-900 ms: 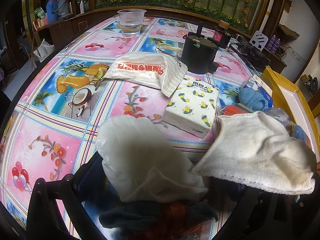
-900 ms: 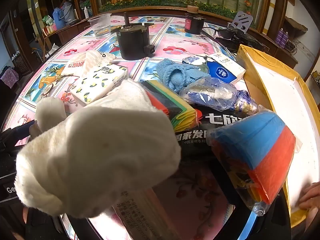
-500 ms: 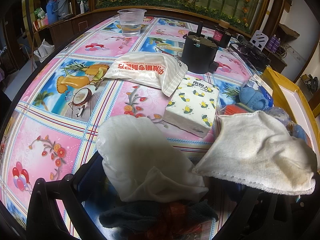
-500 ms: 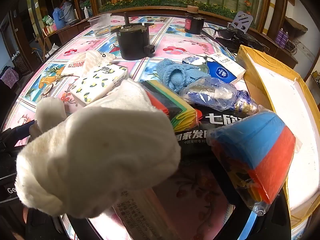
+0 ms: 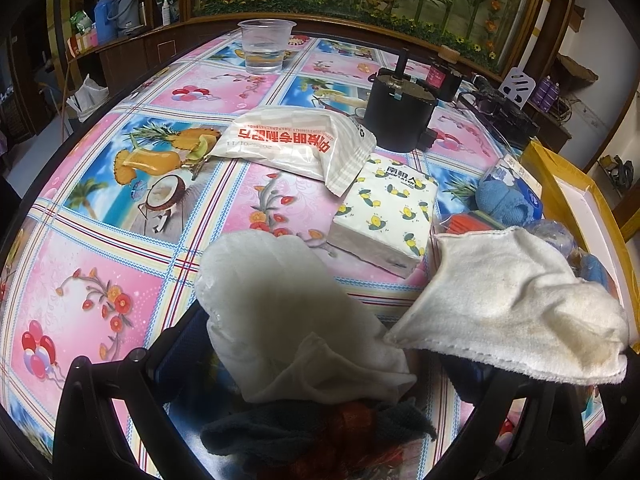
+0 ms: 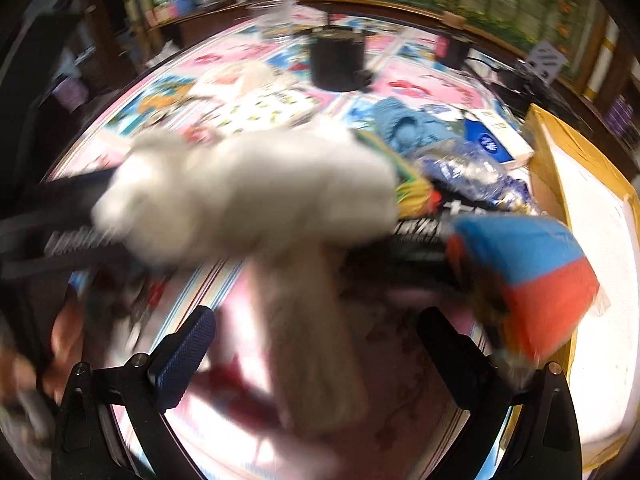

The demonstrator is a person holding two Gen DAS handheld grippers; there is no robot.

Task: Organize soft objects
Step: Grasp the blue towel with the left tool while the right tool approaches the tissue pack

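Observation:
In the left wrist view a white padded cloth (image 5: pixel 288 304) lies between the wide-apart fingers of my left gripper (image 5: pixel 320 372), which is open. A white towel (image 5: pixel 516 308) covers its right fingertip, and a dark cloth with red (image 5: pixel 320 436) lies under the gripper. The right wrist view is blurred. There my right gripper (image 6: pixel 316 352) stands open above a beige packet (image 6: pixel 308 340), touching nothing. The white towel (image 6: pixel 248 192) sits ahead of it and a blue-and-red pack in clear plastic (image 6: pixel 528 272) to the right. A blue cloth (image 6: pixel 408 128) lies further back.
The flowered table holds a yellow-patterned tissue pack (image 5: pixel 384 216), a white packet with red print (image 5: pixel 296 144), a black pot (image 5: pixel 400 116) and a cup of water (image 5: pixel 262 46). An open yellow cardboard box (image 6: pixel 592 240) stands at the right. A hand (image 6: pixel 64 340) shows at lower left.
The right gripper has pulled back from the towel and the blue-and-red pack, so both its fingers now show. The left wrist view is unchanged.

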